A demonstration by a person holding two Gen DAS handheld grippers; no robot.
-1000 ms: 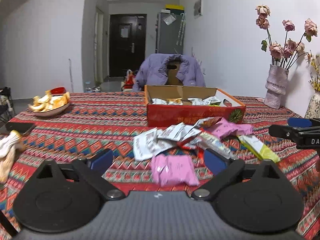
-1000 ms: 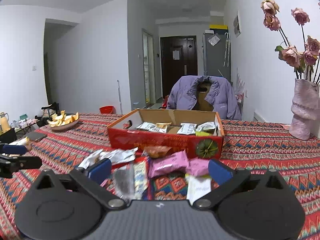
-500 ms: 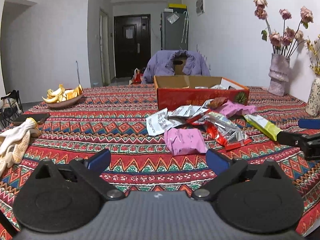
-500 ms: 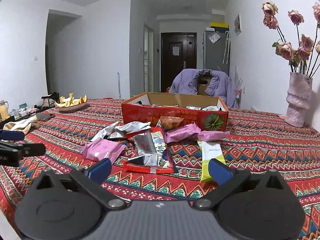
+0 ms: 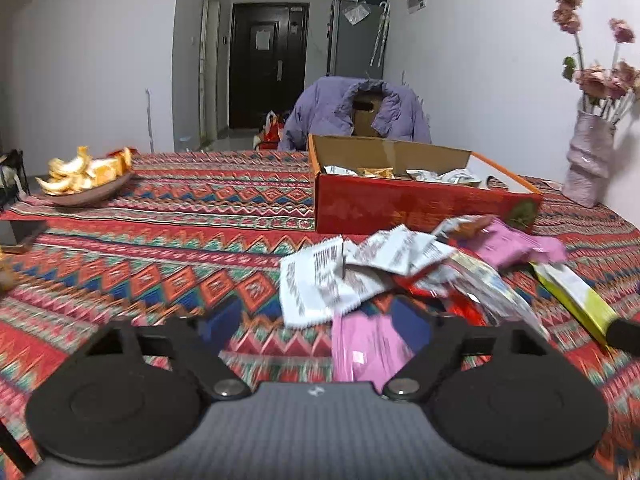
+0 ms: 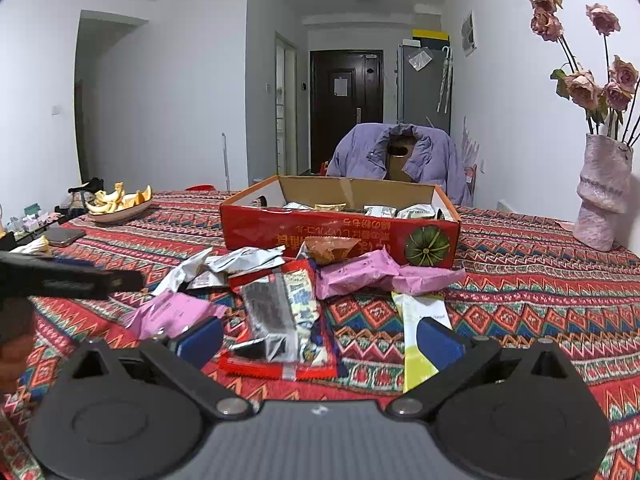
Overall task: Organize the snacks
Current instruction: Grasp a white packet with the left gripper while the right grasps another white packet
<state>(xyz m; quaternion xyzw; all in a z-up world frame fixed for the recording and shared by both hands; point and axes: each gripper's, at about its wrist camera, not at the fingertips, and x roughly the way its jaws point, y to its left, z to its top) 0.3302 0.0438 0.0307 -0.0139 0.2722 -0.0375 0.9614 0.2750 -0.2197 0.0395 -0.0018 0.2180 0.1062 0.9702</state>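
A red cardboard box (image 5: 424,208) holding several packets stands at mid table, seen also in the right wrist view (image 6: 340,228). In front of it lies a loose pile of snacks: white packets (image 5: 320,280), pink packets (image 6: 360,272), a red-and-silver packet (image 6: 280,320) and a green-and-white packet (image 6: 420,344). My left gripper (image 5: 316,326) is low over a pink packet (image 5: 368,344), which lies between its closing jaws beside the right pad; the pads do not press on it. My right gripper (image 6: 320,340) is open with the red-and-silver packet between its fingers, untouched.
A bowl of orange peels (image 5: 88,184) sits at the far left. A pink vase with dried roses (image 5: 588,168) stands at the right by the wall. A purple jacket hangs on a chair (image 5: 352,116) behind the box. A phone (image 6: 64,236) lies near the left edge.
My left gripper drew back from the pile, then came forward and lower over the pink packet, and its jaws have narrowed. My right gripper has edged closer to the red-and-silver packet.
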